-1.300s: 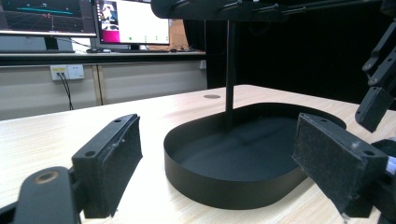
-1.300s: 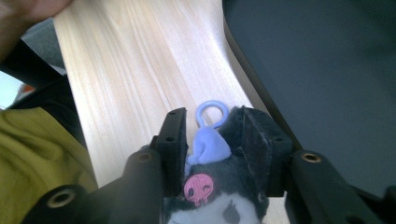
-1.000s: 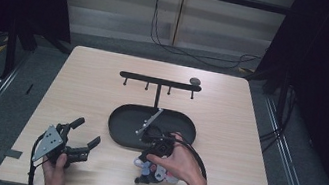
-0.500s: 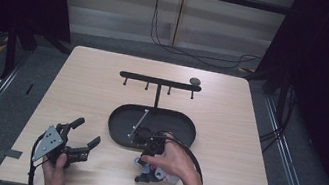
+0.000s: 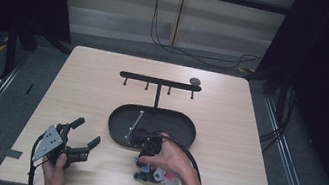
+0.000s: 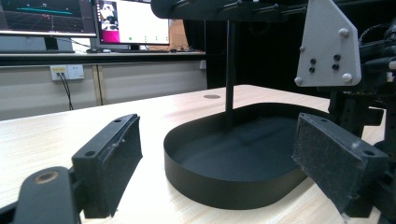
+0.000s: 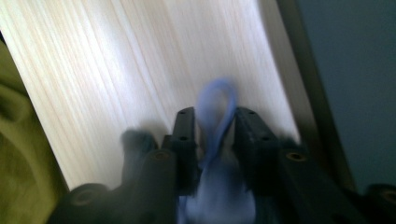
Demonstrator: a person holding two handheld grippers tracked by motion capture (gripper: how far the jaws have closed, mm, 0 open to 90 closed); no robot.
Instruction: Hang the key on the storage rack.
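Movement is all on the right side. The right hand (image 5: pixel 169 156) has come down a little toward the counter (image 5: pixel 244 151) near its front edge, just in front of the black tray (image 5: pixel 111 124). The right gripper (image 5: pixel 146 163) has just been opening its jaws by a small amount. In the right gripper view a blue looped thing (image 7: pixel 217 186) stands between those narrowly parted jaws, its loop poking out past the tips. The picture is too blurred to tell whether the pads still press on it.

That looks to me like a set-down or a re-grip in progress, with the blue thing low over the wood beside some pale and pink pieces (image 5: pixel 163 177) under the hand.

The right gripper points steeply down, wrist bent over it, forearm coming in from the bottom edge. The left hand (image 5: pixel 54 175) has stayed put at the front left, and the left gripper (image 5: pixel 87 130) rests low on the counter. It is aimed level at the tray, jaws spread wide with nothing between them. A pegged rack (image 5: pixel 159 80) rises behind the tray.
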